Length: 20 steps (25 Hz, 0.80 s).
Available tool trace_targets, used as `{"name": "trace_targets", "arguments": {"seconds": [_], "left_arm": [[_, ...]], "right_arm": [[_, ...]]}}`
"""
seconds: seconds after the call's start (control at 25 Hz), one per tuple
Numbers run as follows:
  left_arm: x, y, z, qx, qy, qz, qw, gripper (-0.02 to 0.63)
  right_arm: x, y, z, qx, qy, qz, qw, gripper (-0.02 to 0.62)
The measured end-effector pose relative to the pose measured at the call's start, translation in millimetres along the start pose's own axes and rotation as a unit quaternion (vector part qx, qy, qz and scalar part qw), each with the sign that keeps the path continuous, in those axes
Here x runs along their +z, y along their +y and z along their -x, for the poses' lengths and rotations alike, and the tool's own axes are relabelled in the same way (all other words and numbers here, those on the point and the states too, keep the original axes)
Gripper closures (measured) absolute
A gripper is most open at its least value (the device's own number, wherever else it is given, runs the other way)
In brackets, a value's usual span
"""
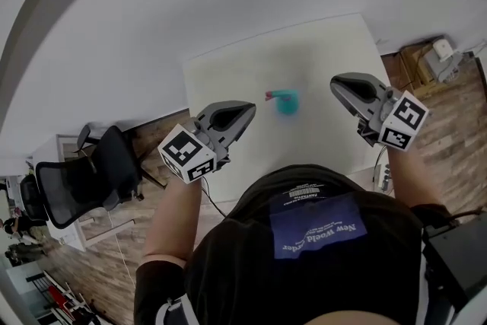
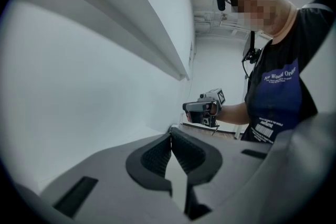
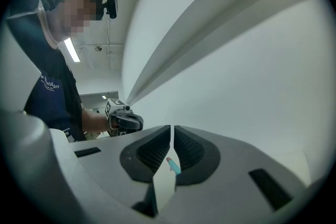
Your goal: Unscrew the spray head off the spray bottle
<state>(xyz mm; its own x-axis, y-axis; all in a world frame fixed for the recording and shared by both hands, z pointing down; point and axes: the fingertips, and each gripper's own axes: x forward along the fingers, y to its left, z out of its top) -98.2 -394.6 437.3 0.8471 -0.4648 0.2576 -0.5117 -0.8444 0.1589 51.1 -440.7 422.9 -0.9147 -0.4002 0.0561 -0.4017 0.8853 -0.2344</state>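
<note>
A: Where was the spray bottle (image 1: pixel 288 101) relative to the two tools?

B: On the white tabletop (image 1: pixel 243 61), between them and touched by neither. It sat just beyond the tips of the left gripper (image 1: pixel 248 112), a little to their right, and well to the left of the right gripper (image 1: pixel 337 84). The pink spray head (image 1: pixel 271 95) pointed toward the left one's tips. In the right gripper view a sliver of teal and pink showed through the slit between that tool's fingers (image 3: pixel 191 152), far ahead of them.

A: And how were the fingers set?

B: Pressed together on both tools, pad against pad, with nothing held. The left gripper view looked past its closed tips at the wall and the other tool, not at the bottle.

A: So what would a good approach have needed?

B: In my judgement, both pairs had to be spread before coming near, or the closed tips would only knock the bottle over. One pair should have taken the teal body low and firmly, as the anchor. The other should have gone round the collar under the spray head, not the nozzle or trigger, which would give poor purchase for turning.

A: Which pair for which?

B: The head lay on the side of the left fingers, so those looked better placed for the collar and the right ones for the body. I could not tell from above whether the bottle stood fully upright, so I would have checked that first.
</note>
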Motion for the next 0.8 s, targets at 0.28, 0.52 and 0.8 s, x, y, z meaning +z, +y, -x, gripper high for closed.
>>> {"name": "trace_targets", "arguments": {"seconds": [0.28, 0.52, 0.8], "left_arm": [[-24, 4, -46, -0.058, 0.104, -0.044, 0.9919, 0.486], [-62, 12, -81, -0.067, 0.206, -0.117, 0.9693, 0.456], [-105, 21, -111, -0.075, 0.297, -0.175, 0.9359, 0.456]], "right_arm": [[-7, -9, 17, -0.022, 0.000, -0.008, 1.000, 0.600], [-12, -22, 34, -0.033, -0.005, -0.016, 0.999, 0.600], [-19, -35, 51, -0.041, -0.008, -0.026, 0.999, 0.600]]}}
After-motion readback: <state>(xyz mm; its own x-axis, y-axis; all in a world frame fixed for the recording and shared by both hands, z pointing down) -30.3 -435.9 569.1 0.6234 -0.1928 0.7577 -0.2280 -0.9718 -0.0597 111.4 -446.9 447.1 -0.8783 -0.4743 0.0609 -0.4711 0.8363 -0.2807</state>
